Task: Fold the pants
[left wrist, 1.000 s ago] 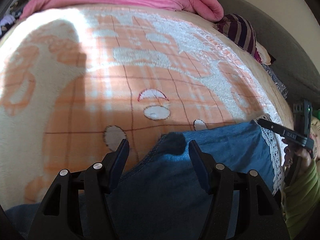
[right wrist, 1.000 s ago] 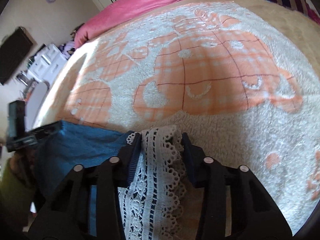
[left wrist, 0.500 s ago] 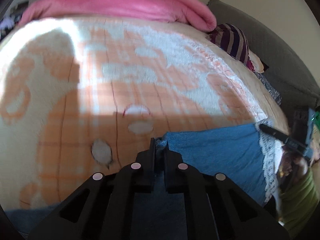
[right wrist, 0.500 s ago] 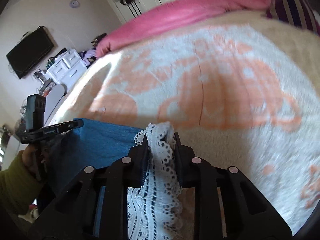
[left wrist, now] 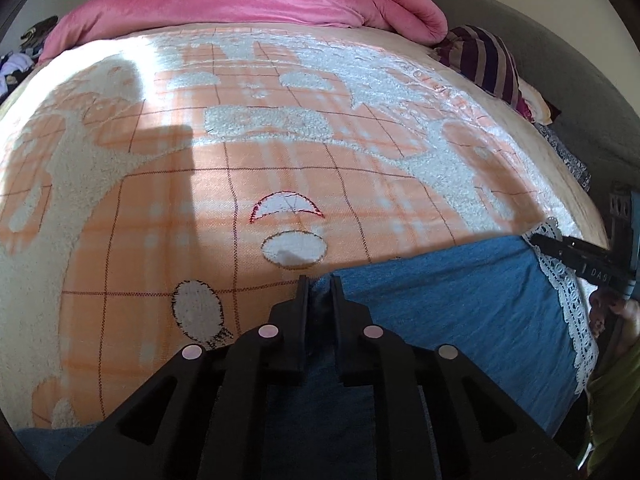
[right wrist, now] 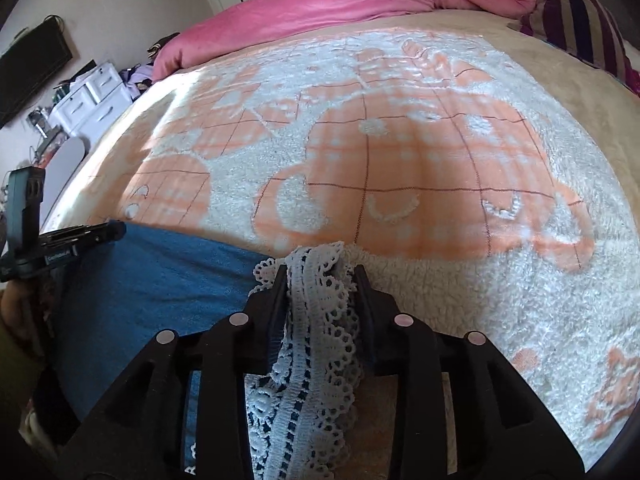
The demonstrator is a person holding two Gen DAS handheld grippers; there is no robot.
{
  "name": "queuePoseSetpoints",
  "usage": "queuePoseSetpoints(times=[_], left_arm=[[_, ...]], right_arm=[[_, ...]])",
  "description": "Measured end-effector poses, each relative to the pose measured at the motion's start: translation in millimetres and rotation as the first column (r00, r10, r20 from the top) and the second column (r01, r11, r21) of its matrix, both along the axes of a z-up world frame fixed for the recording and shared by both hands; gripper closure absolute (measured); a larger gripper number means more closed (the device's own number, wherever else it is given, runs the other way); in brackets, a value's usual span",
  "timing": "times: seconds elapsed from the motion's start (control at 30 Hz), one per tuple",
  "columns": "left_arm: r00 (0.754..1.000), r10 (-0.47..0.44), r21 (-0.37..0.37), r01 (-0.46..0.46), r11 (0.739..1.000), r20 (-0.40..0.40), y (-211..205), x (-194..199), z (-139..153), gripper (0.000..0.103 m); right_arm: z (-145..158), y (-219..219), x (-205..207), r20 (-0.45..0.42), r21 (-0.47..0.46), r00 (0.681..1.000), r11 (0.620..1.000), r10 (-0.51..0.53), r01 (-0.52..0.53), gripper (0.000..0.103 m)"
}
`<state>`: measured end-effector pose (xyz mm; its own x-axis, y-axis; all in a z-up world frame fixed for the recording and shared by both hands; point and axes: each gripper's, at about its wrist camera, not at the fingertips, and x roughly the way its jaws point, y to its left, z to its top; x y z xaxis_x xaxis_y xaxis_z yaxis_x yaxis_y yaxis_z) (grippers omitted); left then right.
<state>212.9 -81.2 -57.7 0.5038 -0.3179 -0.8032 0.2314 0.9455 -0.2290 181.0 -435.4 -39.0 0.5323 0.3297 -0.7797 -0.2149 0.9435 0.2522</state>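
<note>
Pants point(left wrist: 452, 300), blue with white lace hem point(right wrist: 316, 320), stretched between two clenched hand-held grippers on blanket point(left wrist: 280, 152).

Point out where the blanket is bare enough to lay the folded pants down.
The orange-and-white blanket lies bare from the blue pants at the near edge up to the pink duvet. It is crowded on the right, by the striped cushion, and at the near edge, where the left gripper and the right gripper pinch the fabric.

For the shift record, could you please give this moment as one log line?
stage: pants gripped for fold | left hand-held gripper: shut on blue pants | right hand-held gripper: shut on lace hem | surface: blanket
</note>
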Motion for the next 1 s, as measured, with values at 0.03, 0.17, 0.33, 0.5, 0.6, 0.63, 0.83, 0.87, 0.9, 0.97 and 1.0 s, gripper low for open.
queuePoseSetpoints(times=[0.03,0.17,0.33,0.5,0.6,0.63,0.83,0.87,0.9,0.97,1.0], left_arm=[[1.000,0.002,-0.002,-0.002,1.000,-0.001,0,-1,0,0.091],[1.000,0.003,0.006,-0.003,1.000,0.002,-1,-2,1,0.087],[1.000,0.019,-0.004,-0.019,1.000,0.012,4,-8,7,0.070],[0.997,0.035,-0.034,-0.033,0.999,0.063,16,-29,29,0.059],[0.996,0.013,-0.066,-0.008,0.998,0.084,23,-49,42,0.057],[0.996,0.009,-0.064,-0.003,0.998,0.091,25,-56,44,0.057],[0.995,0.008,-0.024,-0.005,1.000,0.095,39,-100,46,0.057],[0.995,0.012,-0.005,-0.012,1.000,0.096,42,-107,44,0.057],[0.995,0.016,0.007,-0.016,1.000,0.096,44,-112,43,0.056],[0.996,0.026,0.052,-0.031,0.998,0.085,49,-119,36,0.046],[0.996,0.035,0.081,-0.042,0.996,0.083,51,-122,34,0.044]], right_arm=[[1,0,-2,0.003,-0.005,1.000,1.000,-0.005,0.005,0.074],[14,-6,-14,0.029,-0.020,0.998,0.998,-0.055,0.055,0.055],[38,-15,-52,0.081,-0.004,0.992,0.996,-0.093,0.093,0.043],[45,-18,-92,0.090,0.031,0.990,0.993,-0.112,0.110,0.043],[46,-23,-120,0.084,0.075,0.986,0.988,-0.141,0.135,0.043],[46,-24,-126,0.079,0.085,0.986,0.987,-0.146,0.140,0.043],[31,-25,-157,-0.013,0.117,0.991,0.984,-0.136,0.137,0.051],[28,-22,-159,-0.024,0.112,0.992,0.985,-0.127,0.128,0.051],[25,-21,-161,-0.033,0.114,0.992,0.985,-0.124,0.127,0.051],[16,-19,-162,-0.066,0.141,0.991,0.982,-0.119,0.127,0.051],[12,-19,-162,-0.083,0.148,0.990,0.981,-0.117,0.128,0.053]])
